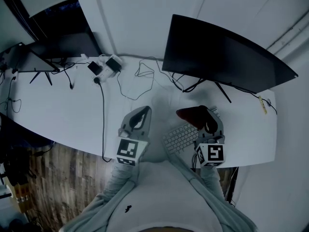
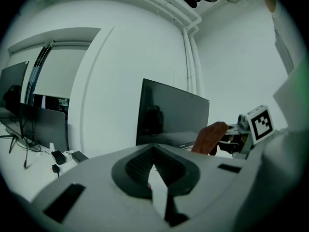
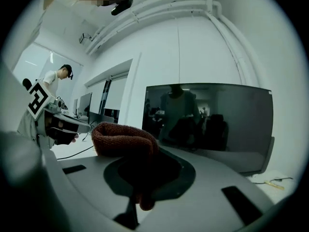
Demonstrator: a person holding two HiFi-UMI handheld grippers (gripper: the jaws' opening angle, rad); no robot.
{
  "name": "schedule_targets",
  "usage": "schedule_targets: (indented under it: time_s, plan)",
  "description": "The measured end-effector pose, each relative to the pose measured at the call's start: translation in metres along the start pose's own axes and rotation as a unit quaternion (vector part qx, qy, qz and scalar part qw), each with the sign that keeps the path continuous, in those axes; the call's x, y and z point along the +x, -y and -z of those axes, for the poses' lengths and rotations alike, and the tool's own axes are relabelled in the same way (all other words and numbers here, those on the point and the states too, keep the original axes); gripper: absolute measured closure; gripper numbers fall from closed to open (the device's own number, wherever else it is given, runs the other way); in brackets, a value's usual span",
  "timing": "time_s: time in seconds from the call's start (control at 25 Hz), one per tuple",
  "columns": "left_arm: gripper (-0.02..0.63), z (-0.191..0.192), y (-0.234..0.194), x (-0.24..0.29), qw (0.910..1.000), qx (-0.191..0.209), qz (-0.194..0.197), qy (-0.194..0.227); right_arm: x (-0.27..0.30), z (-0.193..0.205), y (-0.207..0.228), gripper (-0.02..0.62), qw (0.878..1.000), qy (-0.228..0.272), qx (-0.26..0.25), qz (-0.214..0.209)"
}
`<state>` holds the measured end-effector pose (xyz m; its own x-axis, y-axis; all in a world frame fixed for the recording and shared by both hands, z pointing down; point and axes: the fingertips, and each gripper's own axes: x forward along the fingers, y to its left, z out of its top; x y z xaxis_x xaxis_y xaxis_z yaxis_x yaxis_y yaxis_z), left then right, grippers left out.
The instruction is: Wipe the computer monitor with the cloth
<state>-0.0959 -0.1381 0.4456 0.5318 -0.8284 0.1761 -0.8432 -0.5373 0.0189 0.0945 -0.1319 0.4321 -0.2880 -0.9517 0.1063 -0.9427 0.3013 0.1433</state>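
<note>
Our right gripper (image 3: 145,182) is clamped on the rust-red cloth (image 3: 123,140), which bulges over its jaw tips and hides them. Our left gripper (image 2: 154,153) holds nothing, its jaws drawn together. The dark monitor (image 1: 217,57) stands ahead on the desk (image 1: 63,115), apart from the cloth. The right gripper half covers the keyboard (image 1: 179,138).

The rust-red cloth (image 3: 123,139) looks coarse and nubbly; the black curved monitor (image 3: 207,117) is glossy, the white table (image 1: 58,115) smooth.
</note>
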Motion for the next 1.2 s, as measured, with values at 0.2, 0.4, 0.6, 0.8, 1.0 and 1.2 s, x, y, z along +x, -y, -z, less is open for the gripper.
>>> schedule_targets:
  time_s: [0.2, 0.4, 0.6, 0.8, 1.0, 1.2]
  plan:
    - [0.586, 0.005, 0.004, 0.001, 1.0000, 0.000, 0.007, -0.002, -0.009, 0.014, -0.011, 0.560, 0.999, -0.004, 0.035, -0.008]
    - [0.586, 0.010, 0.007, 0.000, 0.9999, 0.001, 0.012, -0.009, -0.011, 0.017, -0.022, 0.560, 0.999, -0.003, 0.031, -0.030]
    - [0.584, 0.011, 0.009, -0.002, 0.9997, 0.008, 0.019, -0.012, -0.013, 0.014, -0.027, 0.560, 0.999, 0.004, 0.042, -0.033]
    - [0.586, 0.012, 0.009, -0.006, 0.9997, 0.009, 0.020, -0.014, -0.016, 0.013, -0.028, 0.560, 0.999, 0.003, 0.046, -0.027]
    - [0.585, 0.014, 0.009, -0.006, 0.9997, 0.008, 0.018, -0.017, -0.020, 0.014, -0.028, 0.560, 0.998, 0.007, 0.064, -0.026]
    - [0.586, 0.016, 0.010, -0.005, 0.9996, 0.007, 0.019, -0.019, -0.023, 0.014, -0.024, 0.560, 0.996, 0.012, 0.084, -0.024]
